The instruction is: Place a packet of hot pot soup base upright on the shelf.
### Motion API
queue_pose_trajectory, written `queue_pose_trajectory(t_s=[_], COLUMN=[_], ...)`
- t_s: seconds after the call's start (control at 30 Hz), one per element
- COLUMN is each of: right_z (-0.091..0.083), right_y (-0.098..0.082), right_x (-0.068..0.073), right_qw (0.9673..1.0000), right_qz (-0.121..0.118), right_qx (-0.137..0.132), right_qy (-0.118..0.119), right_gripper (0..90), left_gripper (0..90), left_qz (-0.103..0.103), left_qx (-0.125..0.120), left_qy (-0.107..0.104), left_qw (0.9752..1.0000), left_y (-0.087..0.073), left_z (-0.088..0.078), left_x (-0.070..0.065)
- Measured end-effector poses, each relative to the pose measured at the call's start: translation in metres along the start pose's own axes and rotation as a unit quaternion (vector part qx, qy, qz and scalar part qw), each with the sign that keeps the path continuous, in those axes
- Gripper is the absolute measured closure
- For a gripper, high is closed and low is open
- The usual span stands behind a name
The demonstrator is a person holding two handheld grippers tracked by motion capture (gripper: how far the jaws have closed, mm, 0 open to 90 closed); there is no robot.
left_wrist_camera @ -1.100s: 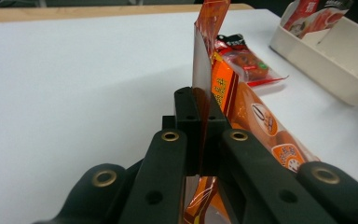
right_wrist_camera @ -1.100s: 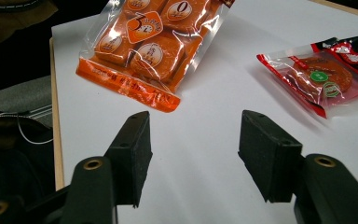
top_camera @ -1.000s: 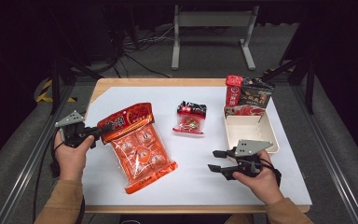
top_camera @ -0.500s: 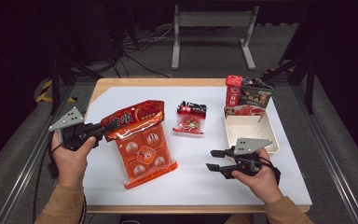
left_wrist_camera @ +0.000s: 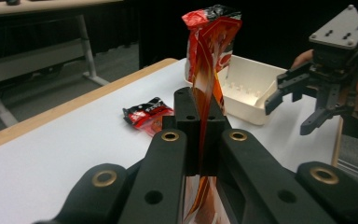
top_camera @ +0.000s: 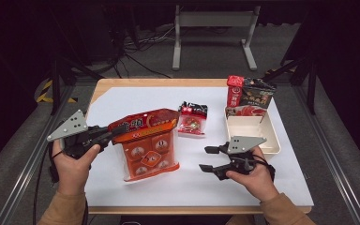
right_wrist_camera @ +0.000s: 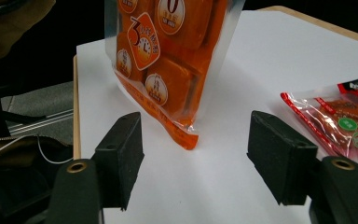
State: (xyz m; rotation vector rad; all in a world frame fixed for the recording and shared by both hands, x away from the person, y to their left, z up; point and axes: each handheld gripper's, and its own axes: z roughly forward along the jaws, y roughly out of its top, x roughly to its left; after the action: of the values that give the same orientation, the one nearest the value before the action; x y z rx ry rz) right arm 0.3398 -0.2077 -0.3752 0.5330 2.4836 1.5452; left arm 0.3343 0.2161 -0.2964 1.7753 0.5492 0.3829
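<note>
White table (top_camera: 122,101) | orange pouch (top_camera: 147,145) is pinched at its top by left gripper (top_camera: 115,132), raised near left edge for handover | right gripper (top_camera: 209,158) is spread, jaws just opened, nothing between.

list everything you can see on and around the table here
big snack bag: 1, orange, left of centre, top edge pinched, lower end on the sheet
small snack packet: 1, red and black, flat at centre
tray: 1, cream, right side
cartons: 2, one red, one dark, upright behind the tray
sheet: 1, white, covering the tabletop
table: 1, light wood
frame: 1, grey metal, on the floor beyond
left gripper: 1, black, shut on the big snack bag
right gripper: 1, black, jaws apart, just been opening, nothing between them
</note>
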Motion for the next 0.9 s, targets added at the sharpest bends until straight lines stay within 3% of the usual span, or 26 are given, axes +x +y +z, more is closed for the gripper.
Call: queue_pose_trajectory(t_s=[0.6,0.9], right_z=[0.022,0.040], right_y=[0.014,0.022], right_x=[0.002,-0.004], right_qw=[0.9992,0.9981], right_qz=[-0.037,-0.060], right_qx=[-0.012,-0.010], right_qy=[0.000,-0.004], right_gripper=[26.3,22.4], left_gripper=[90.0,90.0], left_qz=[0.040,0.045], left_qx=[-0.013,-0.014], left_qy=[-0.039,-0.053], left_qw=[0.9984,0.9975], left_y=[0.023,0.033], left_z=[0.007,0.018], left_x=[-0.035,-0.040])
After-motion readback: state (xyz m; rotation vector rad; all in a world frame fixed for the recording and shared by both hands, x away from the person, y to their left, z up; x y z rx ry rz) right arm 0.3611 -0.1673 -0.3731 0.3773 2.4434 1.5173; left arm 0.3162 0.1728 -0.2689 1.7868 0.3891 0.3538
